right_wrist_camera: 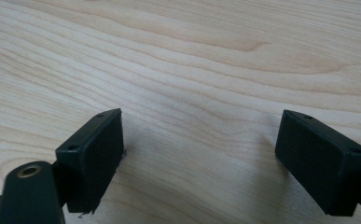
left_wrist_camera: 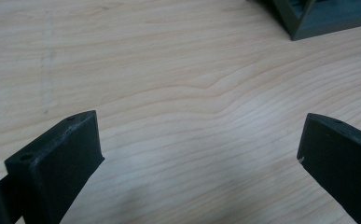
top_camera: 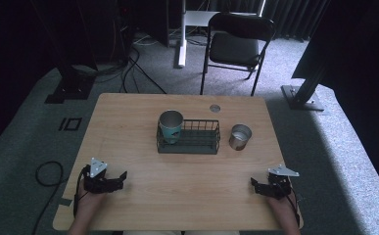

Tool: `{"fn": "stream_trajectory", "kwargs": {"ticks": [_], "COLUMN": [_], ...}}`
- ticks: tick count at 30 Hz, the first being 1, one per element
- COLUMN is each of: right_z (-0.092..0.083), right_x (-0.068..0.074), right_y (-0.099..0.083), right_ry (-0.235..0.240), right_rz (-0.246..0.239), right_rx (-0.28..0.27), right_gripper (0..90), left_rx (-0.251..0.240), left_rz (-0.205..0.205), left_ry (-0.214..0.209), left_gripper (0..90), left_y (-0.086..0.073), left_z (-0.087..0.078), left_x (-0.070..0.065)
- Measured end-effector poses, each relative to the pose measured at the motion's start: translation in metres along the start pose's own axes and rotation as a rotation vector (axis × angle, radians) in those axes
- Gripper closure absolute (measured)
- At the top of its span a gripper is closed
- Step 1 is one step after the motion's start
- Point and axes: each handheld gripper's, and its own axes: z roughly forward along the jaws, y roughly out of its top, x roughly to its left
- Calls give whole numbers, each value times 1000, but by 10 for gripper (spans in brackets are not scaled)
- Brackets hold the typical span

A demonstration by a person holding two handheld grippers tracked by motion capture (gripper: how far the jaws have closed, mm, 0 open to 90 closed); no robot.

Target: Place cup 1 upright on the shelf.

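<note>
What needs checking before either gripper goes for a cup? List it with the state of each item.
1. Left gripper open, nothing between its jaws: ok.
2. Right gripper open and empty: ok.
3. Teal cup upright at the left end of the basket: ok.
4. Metal cup upright on the table, right of the basket and apart from it: ok.
5. Bare table between both grippers and the cups: ok.
6. Cups empty: cannot tell for the teal cup; the metal cup looks empty, but the high view is too small to be sure.
</note>
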Motion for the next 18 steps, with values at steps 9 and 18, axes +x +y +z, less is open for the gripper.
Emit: {"fn": "stream_trajectory", "kwargs": {"ticks": [9, 18], "right_z": [0, 0], "right_x": [0, 0], "right_y": [0, 0], "right_ry": [0, 0], "right_rz": [0, 0], "right_rx": [0, 0], "right_gripper": [149, 149], "left_rx": [49, 88], "left_rz": [-25, -50], "left_ry": [3, 55], "left_gripper": [4, 4], "left_y": [-12, -18], "left_z": [-4, -12], "left_x": [10, 19]}}
